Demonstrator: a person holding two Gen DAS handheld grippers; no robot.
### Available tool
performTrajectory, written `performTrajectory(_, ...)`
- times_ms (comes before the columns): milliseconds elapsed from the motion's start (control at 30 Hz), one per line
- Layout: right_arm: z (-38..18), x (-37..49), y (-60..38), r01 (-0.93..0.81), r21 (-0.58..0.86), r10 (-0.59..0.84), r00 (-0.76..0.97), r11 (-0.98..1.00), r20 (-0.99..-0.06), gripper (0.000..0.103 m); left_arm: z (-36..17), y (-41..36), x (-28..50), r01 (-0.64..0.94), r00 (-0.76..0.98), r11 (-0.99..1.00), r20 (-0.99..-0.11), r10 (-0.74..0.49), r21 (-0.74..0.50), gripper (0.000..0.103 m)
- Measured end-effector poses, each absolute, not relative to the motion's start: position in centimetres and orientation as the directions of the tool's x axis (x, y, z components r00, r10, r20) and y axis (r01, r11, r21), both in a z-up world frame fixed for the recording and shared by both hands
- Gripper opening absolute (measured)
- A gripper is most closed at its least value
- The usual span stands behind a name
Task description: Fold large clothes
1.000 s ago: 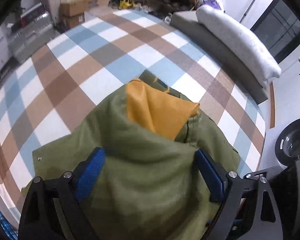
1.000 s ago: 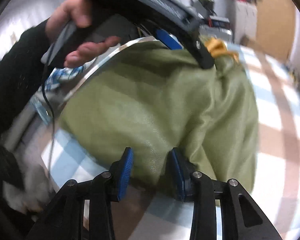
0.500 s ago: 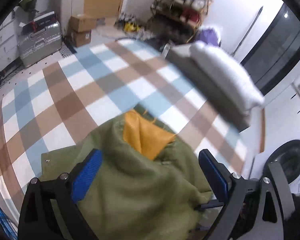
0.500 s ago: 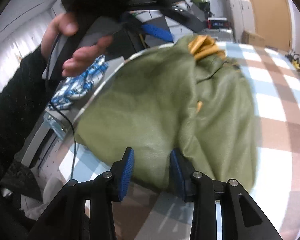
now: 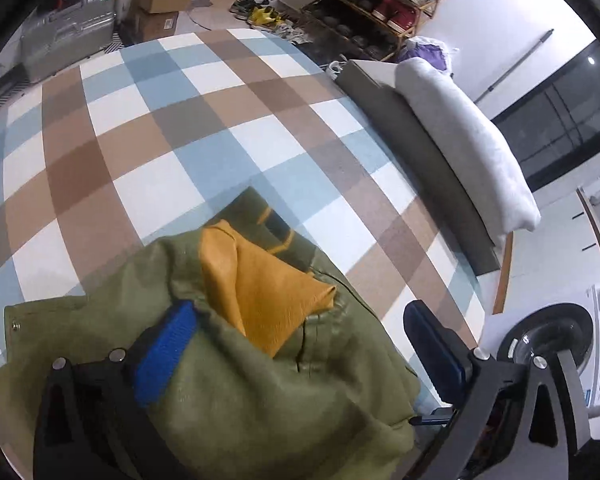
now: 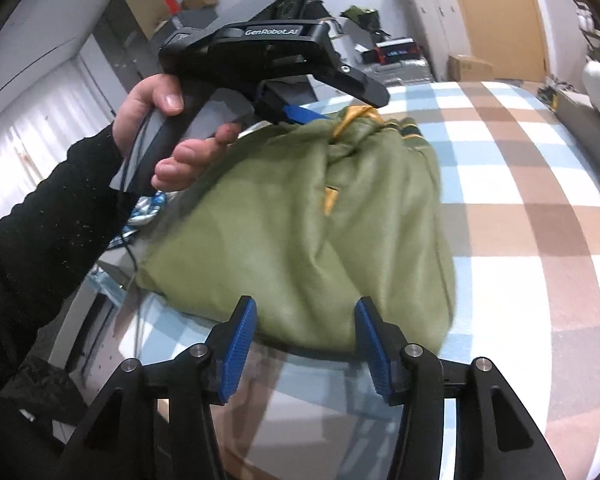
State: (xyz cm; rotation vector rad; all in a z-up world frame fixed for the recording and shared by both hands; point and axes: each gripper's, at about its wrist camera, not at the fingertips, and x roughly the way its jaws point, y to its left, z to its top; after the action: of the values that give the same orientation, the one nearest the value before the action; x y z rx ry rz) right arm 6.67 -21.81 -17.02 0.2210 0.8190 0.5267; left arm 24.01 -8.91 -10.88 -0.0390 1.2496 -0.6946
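Both wrist cameras looked closely down past their tongs, from different sides, sharing the green jacket (image 5: pixel 236 408) (image 6: pixel 300 248) and checked tabletop (image 5: pixel 148 152) (image 6: pixel 540 216).

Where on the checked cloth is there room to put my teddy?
Past the green jacket, the checked cloth lies bare up to the grey bolster. The cloth to the jacket's right is bare too. The near corner is crowded with the jacket.
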Motion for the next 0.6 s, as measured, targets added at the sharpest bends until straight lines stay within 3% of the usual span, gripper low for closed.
performTrajectory(133,-16.8,6.6,-23.0,-0.32,0.444,0.545,0.568,0.837,-0.617,0.051,-10.3,-9.3,23.4,0.471,0.172,0.815,-0.871,-0.461,-0.338,0.1)
performTrajectory(200,-16.1,6.2,-23.6,-0.316,0.454,0.548,0.582,0.833,-0.601,0.053,-8.5,-8.0,22.7,0.452,0.188,0.802,-0.837,-0.513,-0.39,0.1)
performTrajectory(267,-15.1,5.7,-23.7,-0.326,0.433,0.537,0.605,0.841,-0.588,0.068,-5.9,-5.7,20.9,0.434,0.234,0.792,-0.795,-0.559,-0.429,0.1)
performTrajectory(367,-13.7,5.5,-23.8,-0.342,0.399,0.522,0.641,0.851,-0.563,0.076,-2.4,-2.0,16.8,0.422,0.373,0.826,-0.759,-0.535,-0.374,0.1)
performTrajectory(433,-12.5,5.6,-23.7,-0.347,0.376,0.507,0.675,0.859,-0.536,0.08,-1.3,0.7,13.6,0.365,0.48,0.886,-0.758,-0.442,-0.285,0.101)
performTrajectory(533,-11.3,6.5,-22.5,-0.369,0.282,0.464,0.717,0.886,-0.52,0.099,-2.4,4.7,9.4,0.264,0.54,0.93,-0.76,-0.362,-0.256,0.101)
performTrajectory(600,-10.7,7.6,-21.5,-0.387,0.231,0.449,0.727,0.893,-0.52,0.102,-4.5,6.9,7.6,0.177,0.548,0.956,-0.783,-0.294,-0.235,0.101)
